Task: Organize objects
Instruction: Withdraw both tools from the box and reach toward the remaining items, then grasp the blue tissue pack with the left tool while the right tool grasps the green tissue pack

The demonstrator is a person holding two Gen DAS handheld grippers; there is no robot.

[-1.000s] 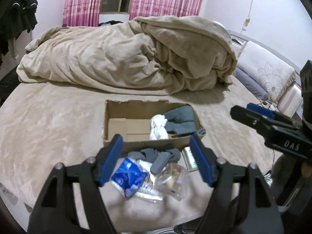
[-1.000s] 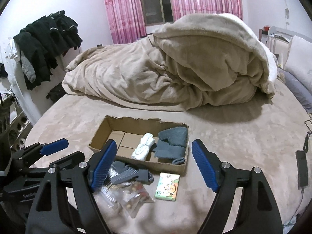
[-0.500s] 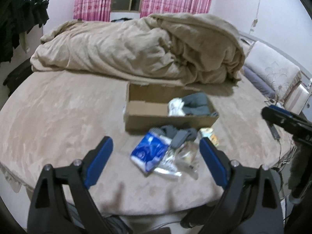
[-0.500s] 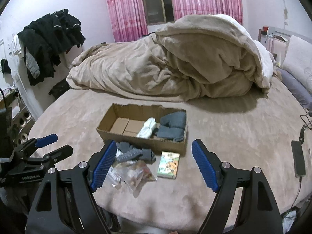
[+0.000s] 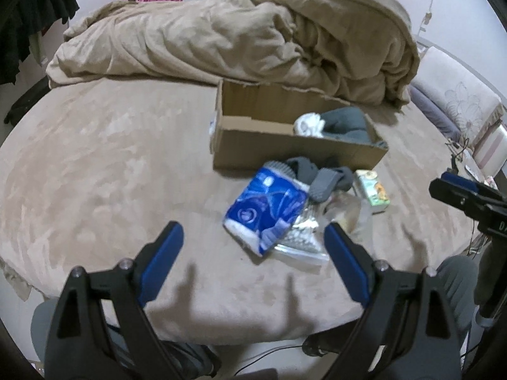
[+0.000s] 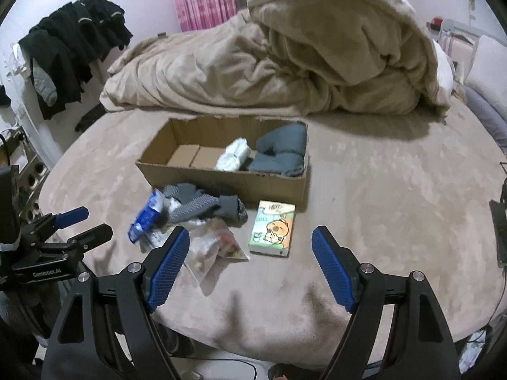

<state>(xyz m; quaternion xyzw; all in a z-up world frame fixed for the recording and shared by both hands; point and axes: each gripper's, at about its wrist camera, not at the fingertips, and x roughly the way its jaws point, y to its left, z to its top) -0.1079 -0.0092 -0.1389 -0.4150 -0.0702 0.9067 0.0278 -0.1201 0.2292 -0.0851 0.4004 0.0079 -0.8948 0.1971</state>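
Note:
An open cardboard box [image 5: 294, 150] [image 6: 221, 177] sits on the beige bed, holding a white sock roll [image 6: 233, 158] and grey folded cloth [image 6: 282, 152]. In front of it lie a blue packet [image 5: 269, 212] [image 6: 144, 218], grey gloves [image 5: 320, 177] [image 6: 202, 205], clear plastic bags [image 5: 301, 240] [image 6: 218, 247] and a small cartoon-printed box [image 5: 374, 191] [image 6: 274, 228]. My left gripper [image 5: 253, 243] is open and empty, held above the bed short of the blue packet. My right gripper [image 6: 250, 247] is open and empty, short of the cartoon box.
A heaped beige duvet [image 5: 253, 31] [image 6: 301, 57] fills the far side of the bed. Dark clothes hang at the left [image 6: 69, 53]. Pillows [image 5: 456, 95] lie at the right. A black phone and cable [image 6: 499, 231] lie near the bed's right edge.
Both grippers have drawn back and up from the pile; the box and items now look farther off. Both stay open and empty. The objects have not moved.

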